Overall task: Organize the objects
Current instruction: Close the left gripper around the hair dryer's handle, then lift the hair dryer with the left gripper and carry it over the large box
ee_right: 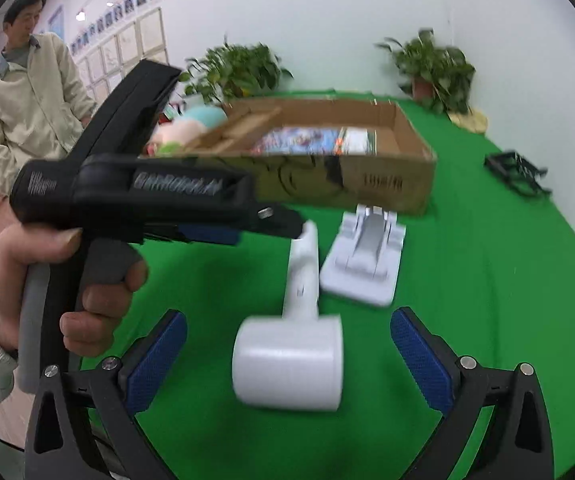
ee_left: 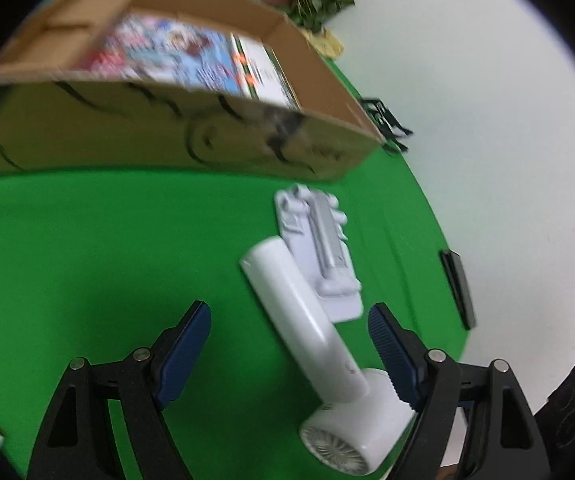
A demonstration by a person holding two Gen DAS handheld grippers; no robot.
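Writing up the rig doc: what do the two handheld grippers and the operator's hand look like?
Both grippers, left gripper and right gripper, have black angular plastic frames with silver pivot screws and blue ribbed pads. From the right wrist view, the left unit shows a black body with blurred grey lettering and a grey pistol grip, held by a bare hand in a light knit cuff. No cables visible.

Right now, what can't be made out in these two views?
- Box markings: motion-blurred in both views.
- Book cover: blurred, partly hidden by a cardboard insert.
- Plush toys: right view, hidden behind left gripper.
- Hair dryer head: left view, partly behind the finger.
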